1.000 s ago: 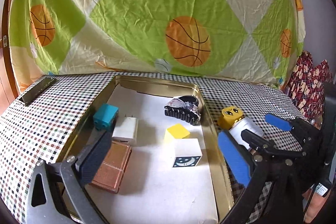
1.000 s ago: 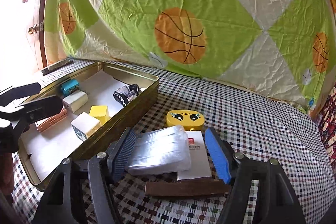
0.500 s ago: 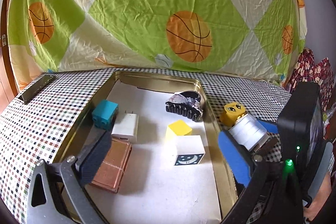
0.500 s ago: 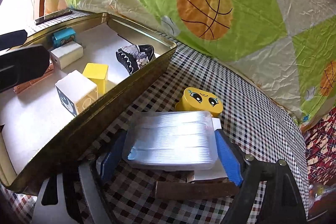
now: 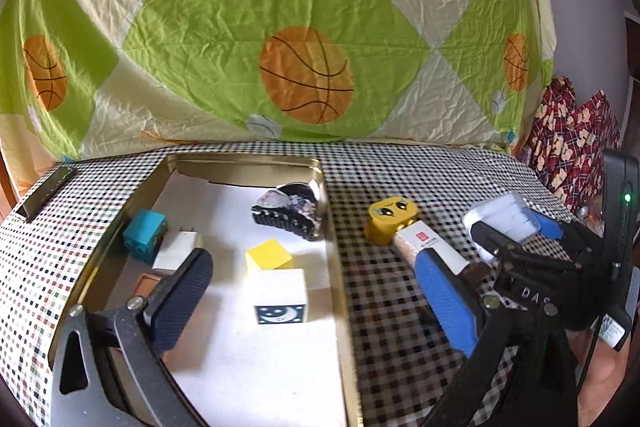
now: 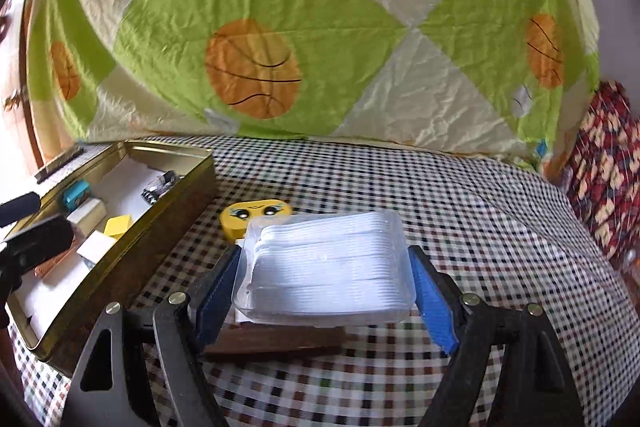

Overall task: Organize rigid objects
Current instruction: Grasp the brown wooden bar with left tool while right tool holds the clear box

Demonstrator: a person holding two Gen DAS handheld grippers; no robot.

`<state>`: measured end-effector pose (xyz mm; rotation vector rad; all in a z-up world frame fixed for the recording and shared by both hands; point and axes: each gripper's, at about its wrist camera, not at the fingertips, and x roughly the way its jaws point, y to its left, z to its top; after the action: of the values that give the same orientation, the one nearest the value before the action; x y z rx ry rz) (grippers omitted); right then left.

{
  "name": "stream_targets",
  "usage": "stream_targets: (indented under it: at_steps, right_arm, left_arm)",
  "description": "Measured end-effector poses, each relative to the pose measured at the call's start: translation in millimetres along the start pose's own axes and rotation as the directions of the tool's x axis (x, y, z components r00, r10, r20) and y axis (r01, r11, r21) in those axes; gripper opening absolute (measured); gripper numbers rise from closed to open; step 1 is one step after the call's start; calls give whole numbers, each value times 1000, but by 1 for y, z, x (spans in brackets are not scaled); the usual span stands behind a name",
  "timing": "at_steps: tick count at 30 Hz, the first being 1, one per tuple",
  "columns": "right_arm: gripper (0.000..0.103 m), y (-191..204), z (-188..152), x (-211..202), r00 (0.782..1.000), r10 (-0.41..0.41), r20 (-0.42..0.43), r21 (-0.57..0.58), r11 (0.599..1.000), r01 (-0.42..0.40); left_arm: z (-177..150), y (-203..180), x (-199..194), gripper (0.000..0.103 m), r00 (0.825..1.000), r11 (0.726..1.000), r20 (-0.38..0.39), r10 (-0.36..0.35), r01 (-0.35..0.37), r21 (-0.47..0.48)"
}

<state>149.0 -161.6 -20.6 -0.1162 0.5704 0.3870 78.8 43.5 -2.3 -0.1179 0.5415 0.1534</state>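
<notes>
The right gripper (image 6: 324,287) is clamped on a clear case (image 6: 326,267) of white picks, one pad against each end, and holds it lifted above the checked table (image 6: 460,211). Its jaws have just been opening, yet the case sits between them and looks held. Just under it lie a brown bar (image 6: 276,341) and a white box (image 5: 430,247), with a yellow face box (image 6: 256,217) beyond, all on the table outside the tin (image 6: 180,211).

The left gripper (image 5: 316,301) hovers over the tin, jaws apart and empty. Below and beyond it, on the tin's white liner, sit a moon cube (image 5: 280,297), a yellow cube (image 5: 269,254), a white plug (image 5: 176,251), a teal block (image 5: 145,235), a copper piece (image 5: 146,285) and, farthest, a hair claw (image 5: 290,209).

The step in hand seems to be carrying the case to the tin. The next move calls for lifting it over the tin's near wall and setting it on bare liner, probably in front of the moon cube, clear of the left gripper.
</notes>
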Motion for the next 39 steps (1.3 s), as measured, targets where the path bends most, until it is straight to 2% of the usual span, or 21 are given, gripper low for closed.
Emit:
stream_targets:
  at_steps: [4, 8, 12, 16, 20, 22, 26, 28, 30, 34, 36, 39]
  right_arm:
    - [82, -32, -2, 1, 999, -46, -13, 72, 996, 47]
    - [82, -57, -4, 2, 999, -26, -21, 151, 988, 29]
    - [82, -64, -4, 2, 1000, -14, -18, 182, 983, 17]
    - [82, -65, -4, 0, 1000, -14, -8, 184, 983, 15]
    - [82, -67, -5, 1, 1000, -13, -5, 187, 982, 13]
    - [82, -67, -5, 1, 1000, -14, -5, 189, 982, 15]
    - [82, -67, -4, 2, 1000, -18, -9, 182, 983, 19]
    - [82, -66, -4, 2, 1000, -22, -10, 177, 984, 23]
    - [82, -65, -4, 2, 1000, -25, -10, 174, 984, 26]
    - [82, -65, -4, 1, 1000, -28, -10, 174, 984, 29]
    - [82, -66, -4, 1, 1000, -29, -8, 175, 984, 29]
    - [82, -66, -4, 0, 1000, -31, -3, 177, 984, 31]
  left_arm:
    - [-1, -37, 8, 103, 999, 998, -14, -30, 31, 63]
    - [-5, -71, 21, 102, 998, 990, -43, -54, 59, 126]
    - [-10, -94, 40, 101, 991, 983, -105, -83, 99, 158]
    - [-16, -106, 57, 90, 979, 977, -177, -101, 131, 170]
    - [-16, -111, 65, 88, 965, 969, -227, -128, 170, 177]
    - [-18, -114, 71, 74, 955, 964, -261, -141, 192, 182]
    - [-20, -117, 75, 66, 941, 956, -299, -160, 224, 191]
    - [-21, -119, 75, 54, 936, 950, -308, -171, 239, 199]
    - [-23, -124, 76, 47, 930, 943, -322, -177, 254, 217]
    - [-24, -129, 79, 21, 914, 928, -353, -198, 291, 233]
    - [-24, -130, 80, 15, 908, 925, -362, -211, 305, 228]
    - [-23, -129, 77, 14, 911, 924, -350, -219, 308, 224]
